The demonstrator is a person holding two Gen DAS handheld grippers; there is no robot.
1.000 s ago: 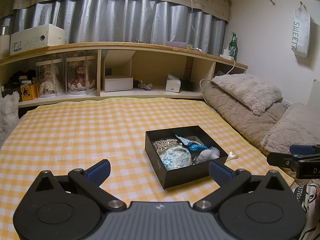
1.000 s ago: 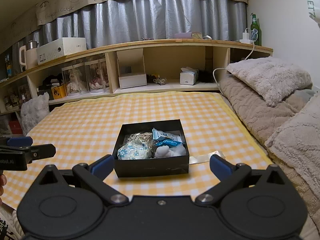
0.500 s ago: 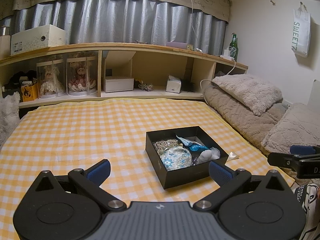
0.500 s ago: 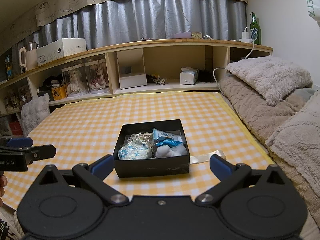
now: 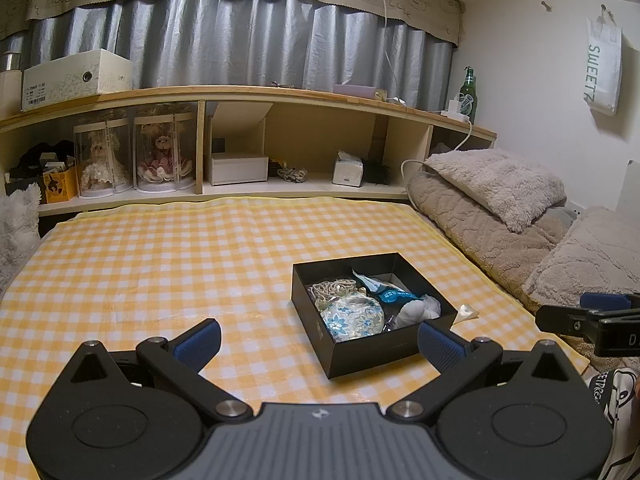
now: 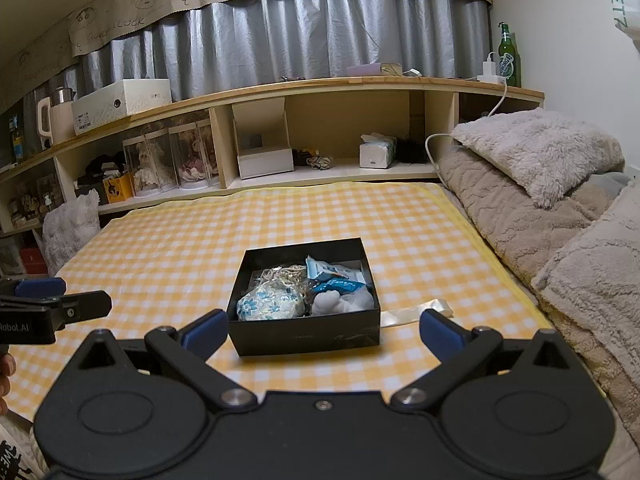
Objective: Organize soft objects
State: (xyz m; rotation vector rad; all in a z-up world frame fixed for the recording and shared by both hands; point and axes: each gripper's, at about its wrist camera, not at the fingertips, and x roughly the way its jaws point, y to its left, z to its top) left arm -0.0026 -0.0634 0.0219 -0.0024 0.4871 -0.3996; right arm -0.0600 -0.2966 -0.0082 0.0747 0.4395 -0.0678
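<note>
— Inspector: State of the tongs?
— Assistant: Left gripper (image 5: 318, 340) spread wide, nothing between its fingers. Right gripper (image 6: 320, 330) likewise spread and empty.
— Inspector: The soft items?
— Assistant: In the black box (image 6: 306, 334) on the checked cloth (image 5: 160, 264), just ahead of the right gripper, ahead-right of the left. Floral pouch (image 6: 270, 302) nearest; blue packet (image 6: 336, 285) and white plush (image 6: 330, 302) beside it.

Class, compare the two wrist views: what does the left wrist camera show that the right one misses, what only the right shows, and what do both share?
Only the left wrist view shows the hanging SWEETZ bag in full. Only the right wrist view shows the kettle at the shelf's left end. Both show the black box of soft items on the yellow checked cloth, the green bottle, and both grippers, left and right, jaws open and empty.
</note>
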